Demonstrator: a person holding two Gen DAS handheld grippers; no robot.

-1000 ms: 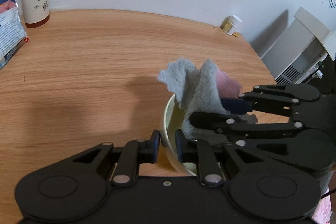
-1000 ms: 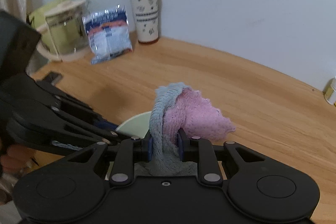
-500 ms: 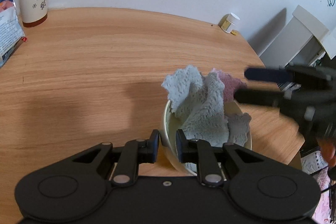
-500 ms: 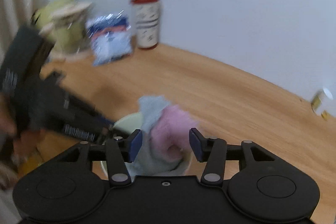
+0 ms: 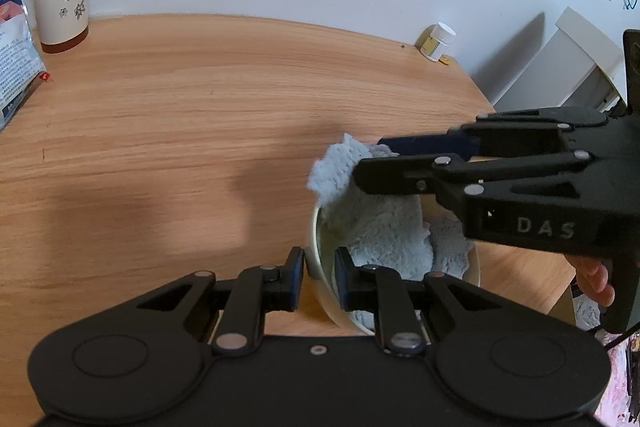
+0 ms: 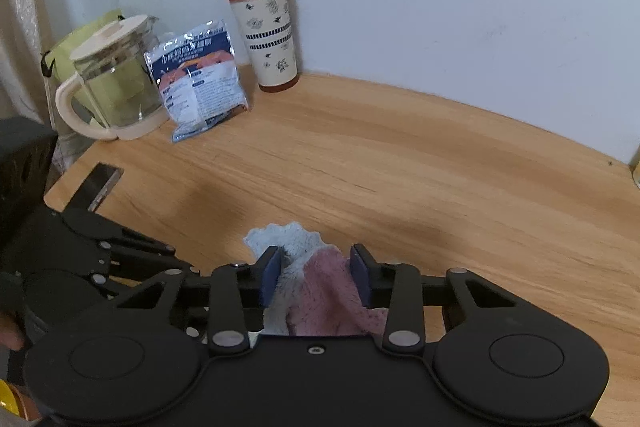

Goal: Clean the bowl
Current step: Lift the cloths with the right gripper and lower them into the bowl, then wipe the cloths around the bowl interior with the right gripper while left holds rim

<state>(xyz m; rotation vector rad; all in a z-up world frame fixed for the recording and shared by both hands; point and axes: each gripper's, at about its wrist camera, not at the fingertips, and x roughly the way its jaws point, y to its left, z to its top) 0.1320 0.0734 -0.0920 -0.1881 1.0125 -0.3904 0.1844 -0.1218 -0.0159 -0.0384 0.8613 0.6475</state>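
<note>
One bowl [image 5: 320, 259], one cloth [image 5: 384, 227], one tumbler [image 6: 264, 35], one jug [image 6: 116, 83], one packet [image 6: 200, 79].

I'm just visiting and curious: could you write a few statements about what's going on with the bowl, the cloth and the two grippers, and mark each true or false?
1. The left gripper pinches the bowl rim. True.
2. The cloth lies flat on the table. False: it is bunched in the bowl.
3. The right gripper is clamped tight on the cloth. False: its jaws are open around it.
4. A red-lidded cup stands by the wall. True.
5. The cloth is all pink. False: part blue-grey, part pink.
</note>
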